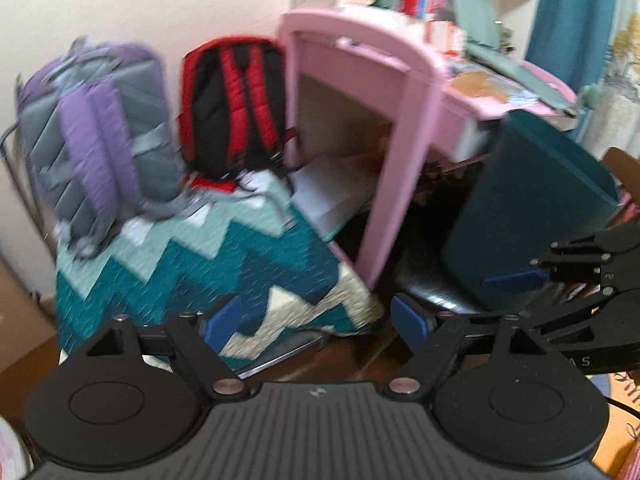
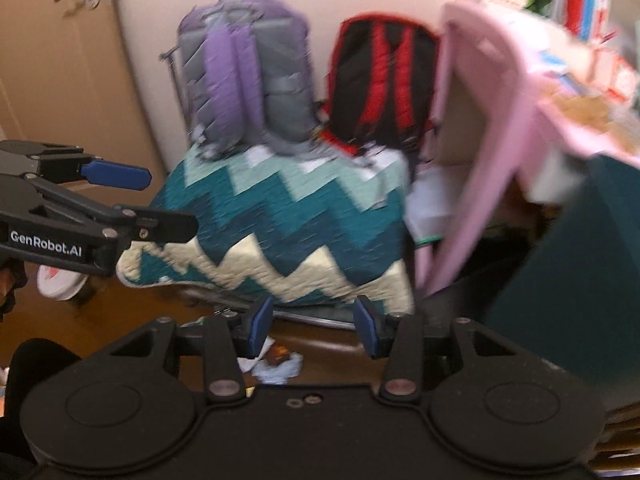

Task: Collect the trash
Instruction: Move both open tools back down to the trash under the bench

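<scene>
Both views are blurred. The left gripper (image 1: 316, 322) has its blue pads spread wide with nothing between them, and the right gripper (image 2: 314, 326) is also spread and empty. Crumpled paper trash (image 2: 280, 364) lies on the brown floor (image 2: 160, 316) just below the right gripper (near the zigzag quilt (image 2: 280, 220)), beside the pink desk (image 2: 472, 160)

The right gripper (image 2: 314, 330) stands with jaws apart, nothing between them — crumpled trash (image 2: 278, 364) lies on the floor just below. Beyond, a zigzag quilt (image 2: 288, 216) bears a purple backpack (image 2: 244, 80) and a red backpack (image 2: 384, 80). The left gripper (image 2: 160, 200) reaches in at left, jaws apart, beside a pink desk (image 2: 480, 140) — blurred.
</scene>
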`<control>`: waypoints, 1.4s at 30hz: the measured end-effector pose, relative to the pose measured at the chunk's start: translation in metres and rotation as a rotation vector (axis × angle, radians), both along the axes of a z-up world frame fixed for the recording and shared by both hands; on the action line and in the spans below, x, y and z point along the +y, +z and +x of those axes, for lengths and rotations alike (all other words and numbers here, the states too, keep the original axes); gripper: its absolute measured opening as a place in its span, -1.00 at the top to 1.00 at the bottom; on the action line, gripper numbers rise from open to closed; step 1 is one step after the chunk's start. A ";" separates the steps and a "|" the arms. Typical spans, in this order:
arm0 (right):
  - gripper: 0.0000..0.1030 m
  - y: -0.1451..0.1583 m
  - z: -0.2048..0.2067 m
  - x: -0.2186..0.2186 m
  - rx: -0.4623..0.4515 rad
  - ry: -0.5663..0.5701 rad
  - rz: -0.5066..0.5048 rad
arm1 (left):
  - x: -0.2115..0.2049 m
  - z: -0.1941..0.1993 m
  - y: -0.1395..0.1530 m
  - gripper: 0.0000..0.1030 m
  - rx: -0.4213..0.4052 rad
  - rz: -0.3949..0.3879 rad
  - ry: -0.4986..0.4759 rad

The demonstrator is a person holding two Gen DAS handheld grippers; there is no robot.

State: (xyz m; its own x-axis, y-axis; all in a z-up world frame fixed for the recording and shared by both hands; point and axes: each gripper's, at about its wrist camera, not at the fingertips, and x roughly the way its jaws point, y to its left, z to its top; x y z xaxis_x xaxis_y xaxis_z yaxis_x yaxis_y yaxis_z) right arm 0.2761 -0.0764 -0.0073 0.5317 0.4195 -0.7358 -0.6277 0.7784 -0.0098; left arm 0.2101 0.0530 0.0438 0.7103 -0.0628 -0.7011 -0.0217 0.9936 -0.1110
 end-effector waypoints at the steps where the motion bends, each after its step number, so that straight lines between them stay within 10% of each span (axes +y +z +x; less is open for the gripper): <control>1: 0.13 -0.009 0.002 0.009 0.016 0.008 0.000 | 0.008 -0.001 -0.009 -0.60 0.006 -0.004 0.015; 18: 0.13 -0.202 0.054 0.114 0.272 -0.015 0.021 | 0.145 0.007 -0.199 -0.62 0.238 -0.076 0.254; 30: 0.12 -0.354 0.099 0.152 0.463 -0.141 -0.054 | 0.213 0.022 -0.344 -0.62 0.462 -0.044 0.243; 42: 0.12 -0.524 0.105 0.152 0.818 -0.501 -0.041 | 0.245 0.013 -0.485 -0.62 0.645 -0.007 0.192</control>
State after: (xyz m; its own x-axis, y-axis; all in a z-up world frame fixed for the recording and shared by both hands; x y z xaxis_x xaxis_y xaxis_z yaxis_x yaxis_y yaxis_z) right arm 0.3807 0.0757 -0.5317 -0.0419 0.2488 -0.9676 -0.0464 0.9670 0.2507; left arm 0.2232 0.2977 -0.4414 0.1480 0.0169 -0.9888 -0.2624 0.9647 -0.0228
